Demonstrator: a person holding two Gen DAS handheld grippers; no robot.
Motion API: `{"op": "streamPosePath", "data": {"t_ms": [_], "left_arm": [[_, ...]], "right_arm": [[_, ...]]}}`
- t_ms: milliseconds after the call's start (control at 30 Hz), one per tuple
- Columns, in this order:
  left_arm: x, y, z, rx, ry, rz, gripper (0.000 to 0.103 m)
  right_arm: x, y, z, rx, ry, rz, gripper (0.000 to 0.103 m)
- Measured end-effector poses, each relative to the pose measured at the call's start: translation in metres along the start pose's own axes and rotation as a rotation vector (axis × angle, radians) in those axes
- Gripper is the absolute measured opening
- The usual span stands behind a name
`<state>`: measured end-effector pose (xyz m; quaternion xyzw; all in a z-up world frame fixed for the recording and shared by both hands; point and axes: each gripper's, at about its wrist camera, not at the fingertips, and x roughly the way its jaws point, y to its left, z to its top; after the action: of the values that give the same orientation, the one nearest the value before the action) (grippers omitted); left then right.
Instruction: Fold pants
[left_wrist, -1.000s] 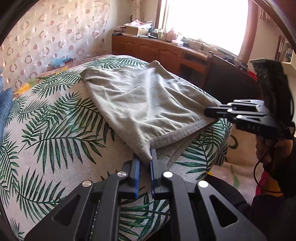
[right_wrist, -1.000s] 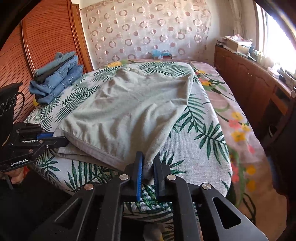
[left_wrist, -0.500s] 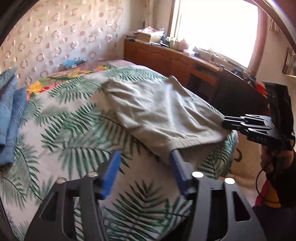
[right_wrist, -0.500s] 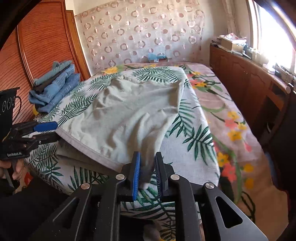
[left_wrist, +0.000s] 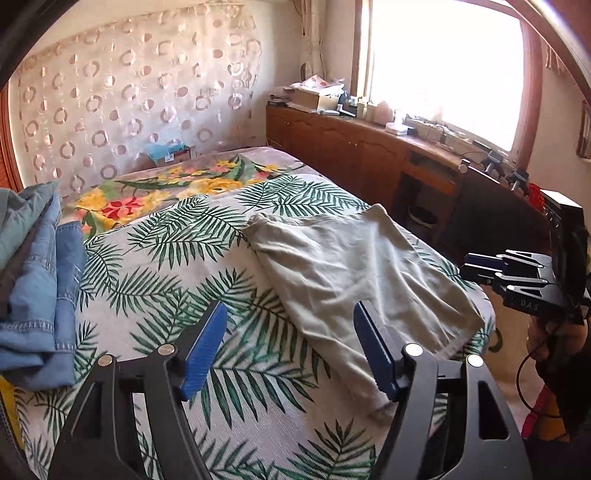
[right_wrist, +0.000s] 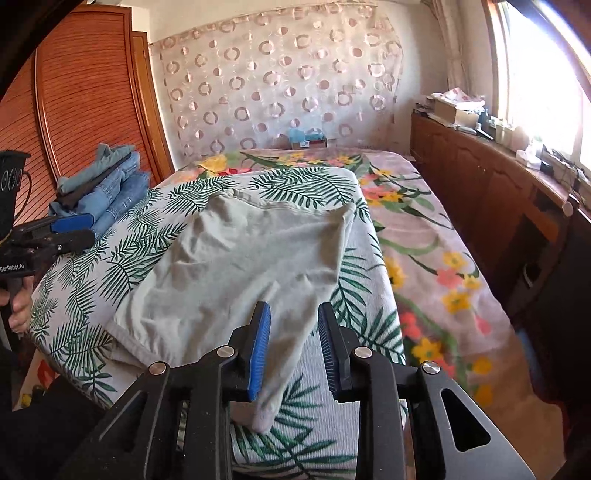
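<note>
The folded pants (left_wrist: 354, 273) were released at five o'clock as both the left gripper (left_wrist: 290, 349) and right gripper (right_wrist: 293, 347) jaws were opened, and a fresh regrasp was called for.

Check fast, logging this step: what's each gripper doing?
Left gripper: open, just opened, nothing between its jaws.
Right gripper: open, just opened; grey pants corner between, unpressed.

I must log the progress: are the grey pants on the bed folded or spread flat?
Folded. The grey pants lie doubled on the bed, a second layer showing under the near edge.
</note>
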<state>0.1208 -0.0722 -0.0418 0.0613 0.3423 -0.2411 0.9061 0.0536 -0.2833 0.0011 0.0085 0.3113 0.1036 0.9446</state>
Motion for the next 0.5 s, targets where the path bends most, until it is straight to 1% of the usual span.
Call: {"op": "streamPosePath", "data": {"t_ms": [167,233,267,300,333,500], "left_arm": [[0.028,0.009,0.013,-0.002,0.03,-0.014,0.072],[0.04,0.012,0.018,0.009,0.042,-0.008,0.072],[0.049,0.015,0.02,0.015,0.051,-0.007,0.072],[0.055,0.018,0.023,0.019,0.06,-0.005,0.072],[0.065,0.022,0.026,0.022,0.072,-0.004,0.071],[0.097,0.04,0.042,0.005,0.103,-0.007,0.057]], "right_arm": [[0.022,0.001,0.014,-0.024,-0.009,0.017,0.028],[0.034,0.001,0.019,-0.039,-0.011,0.022,0.032],[0.041,0.0,0.02,-0.046,-0.006,0.025,0.039],[0.048,-0.002,0.023,-0.053,0.006,0.024,0.042],[0.053,-0.003,0.024,-0.058,0.011,0.02,0.043],[0.083,-0.011,0.041,-0.068,0.041,0.021,0.045]]}}
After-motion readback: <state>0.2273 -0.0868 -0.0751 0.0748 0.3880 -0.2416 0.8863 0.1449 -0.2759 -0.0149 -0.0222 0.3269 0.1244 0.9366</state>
